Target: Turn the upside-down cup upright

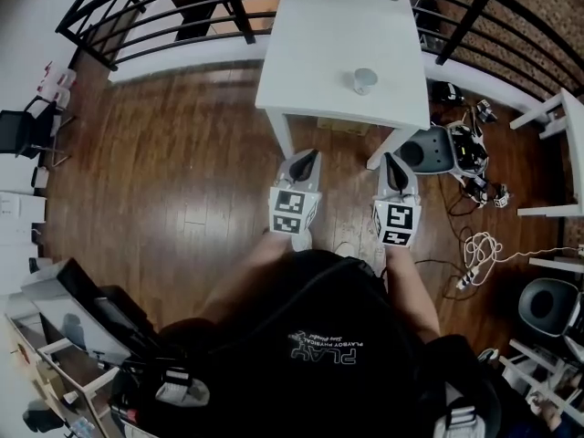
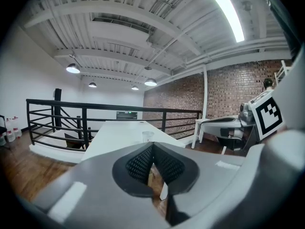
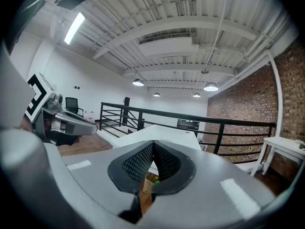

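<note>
Jaws of left gripper [image 1: 313,155] [image 2: 153,147] closed, ribbed pads meeting at the tips, nothing between them. Same on right gripper [image 1: 391,159] [image 3: 153,145]: pads together, empty. Both held side by side, slightly apart, short of the near edge of the white table [image 1: 315,57] [image 2: 116,133] [image 3: 159,133] and above the wood floor [image 1: 192,162]. Left one in front of the table's near-left leg, right one in front of its near-right leg, both aimed toward the table.

Cup [image 1: 364,80] [image 2: 148,136] alone on the table top, in its near-right part, clear of the edges and well apart from both grippers. Small and pale; which end is up not readable from these views.

Black railing [image 1: 173,12] [image 2: 86,111] [image 3: 157,114] along the table's far and left sides. Grey chair [image 1: 429,151] just right of the table's near-right leg. White cable [image 1: 479,254] coiled on the floor farther right of the table.
</note>
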`<state>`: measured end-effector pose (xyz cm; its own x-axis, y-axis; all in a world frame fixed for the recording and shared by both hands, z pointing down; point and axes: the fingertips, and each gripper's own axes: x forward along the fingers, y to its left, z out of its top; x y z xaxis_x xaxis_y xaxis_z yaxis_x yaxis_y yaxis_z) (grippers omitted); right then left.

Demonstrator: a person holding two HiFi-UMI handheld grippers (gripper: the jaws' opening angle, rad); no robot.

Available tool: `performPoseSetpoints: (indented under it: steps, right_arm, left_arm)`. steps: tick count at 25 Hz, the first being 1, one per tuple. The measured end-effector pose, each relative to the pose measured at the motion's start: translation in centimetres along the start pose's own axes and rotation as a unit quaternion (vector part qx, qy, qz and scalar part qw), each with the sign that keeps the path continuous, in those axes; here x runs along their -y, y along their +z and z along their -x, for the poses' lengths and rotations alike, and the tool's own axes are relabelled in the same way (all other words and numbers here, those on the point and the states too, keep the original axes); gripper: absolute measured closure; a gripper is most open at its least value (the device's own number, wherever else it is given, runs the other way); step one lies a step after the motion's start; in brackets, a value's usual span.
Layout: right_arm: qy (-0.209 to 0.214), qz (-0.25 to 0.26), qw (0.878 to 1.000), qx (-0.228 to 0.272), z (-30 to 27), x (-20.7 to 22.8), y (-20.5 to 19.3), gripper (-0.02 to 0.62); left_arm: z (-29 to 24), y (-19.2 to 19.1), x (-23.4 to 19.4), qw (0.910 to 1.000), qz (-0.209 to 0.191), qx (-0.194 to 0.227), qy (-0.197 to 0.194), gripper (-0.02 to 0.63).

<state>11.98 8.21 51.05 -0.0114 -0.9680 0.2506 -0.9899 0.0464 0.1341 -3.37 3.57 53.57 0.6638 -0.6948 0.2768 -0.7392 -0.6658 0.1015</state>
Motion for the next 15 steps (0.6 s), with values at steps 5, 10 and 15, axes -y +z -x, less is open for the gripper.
performPoseSetpoints:
  steps: [5, 10, 15]
  right_arm:
    - [0.001, -0.005, 1.0, -0.001, 0.8, 2.0, -0.9, 0.583]
    - [0.001, 0.003, 1.0, 0.006, 1.0, 2.6, -0.5, 0.583]
    - [0.01, 0.007, 1.0, 0.007, 0.8, 2.5, -0.4, 0.584]
  left_arm:
    - [-0.3, 0.3, 2.1, 0.9999, -0.01, 0.0, 0.008, 0.606]
    - [-0.4, 0.7, 2.9, 0.9997, -0.016, 0.001, 0.016, 0.606]
    - [-0.6, 0.9, 2.9, 0.9996, -0.017, 0.004, 0.024, 0.606]
